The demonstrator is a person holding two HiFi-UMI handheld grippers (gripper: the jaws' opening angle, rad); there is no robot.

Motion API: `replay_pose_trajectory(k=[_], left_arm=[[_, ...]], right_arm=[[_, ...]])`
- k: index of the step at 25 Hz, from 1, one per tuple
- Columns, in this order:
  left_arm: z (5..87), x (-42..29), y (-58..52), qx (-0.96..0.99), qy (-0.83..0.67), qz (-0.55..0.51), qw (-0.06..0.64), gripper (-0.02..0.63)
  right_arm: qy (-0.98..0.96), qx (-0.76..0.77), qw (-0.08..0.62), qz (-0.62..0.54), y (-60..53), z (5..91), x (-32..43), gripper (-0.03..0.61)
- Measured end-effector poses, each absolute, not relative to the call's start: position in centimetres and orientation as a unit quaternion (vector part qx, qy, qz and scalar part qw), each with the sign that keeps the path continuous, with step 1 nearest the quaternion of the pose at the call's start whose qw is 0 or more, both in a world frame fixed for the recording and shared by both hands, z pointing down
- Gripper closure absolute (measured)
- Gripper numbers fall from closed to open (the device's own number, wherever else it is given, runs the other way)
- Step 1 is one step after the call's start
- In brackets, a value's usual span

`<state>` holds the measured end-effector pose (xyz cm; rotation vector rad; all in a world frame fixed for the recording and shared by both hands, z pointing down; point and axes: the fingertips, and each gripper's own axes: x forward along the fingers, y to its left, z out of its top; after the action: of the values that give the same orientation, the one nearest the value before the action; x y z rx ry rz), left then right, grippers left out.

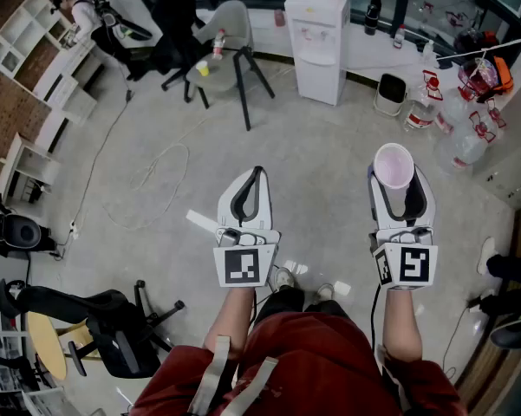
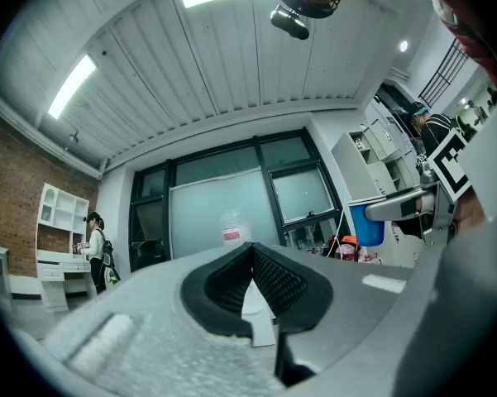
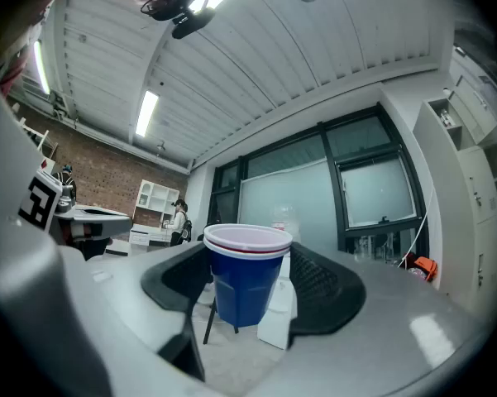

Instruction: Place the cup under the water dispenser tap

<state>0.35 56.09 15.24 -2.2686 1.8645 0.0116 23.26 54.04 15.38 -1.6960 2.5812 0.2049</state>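
Facing the water dispenser [image 1: 316,42] from afar, the right hand-held gripper [image 1: 397,178] clasped a cup [image 3: 244,284]; the left hand-held gripper [image 1: 257,176] was closed.

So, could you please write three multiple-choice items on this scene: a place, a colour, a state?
1. The water dispenser stands: A) far ahead; B) between the tools; C) behind the person.
2. The cup is, outside: A) red; B) blue; C) green.
3. The left tool is: A) wide open; B) shut, empty; C) gripping the cup.
Answers: A, the head view shows it well beyond both tools; B, its wall is blue; B, its jaws meet with nothing between.
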Motion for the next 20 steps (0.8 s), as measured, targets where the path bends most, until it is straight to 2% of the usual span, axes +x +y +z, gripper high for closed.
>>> replay_pose_trajectory(k=[20], left_arm=[[14.5, -13.5, 50.1, -0.767, 0.631, 0.035, 0.110, 0.617]], right_arm=[[0.828, -0.554, 0.019, 0.084, 47.6, 15.3, 10.4, 0.282]])
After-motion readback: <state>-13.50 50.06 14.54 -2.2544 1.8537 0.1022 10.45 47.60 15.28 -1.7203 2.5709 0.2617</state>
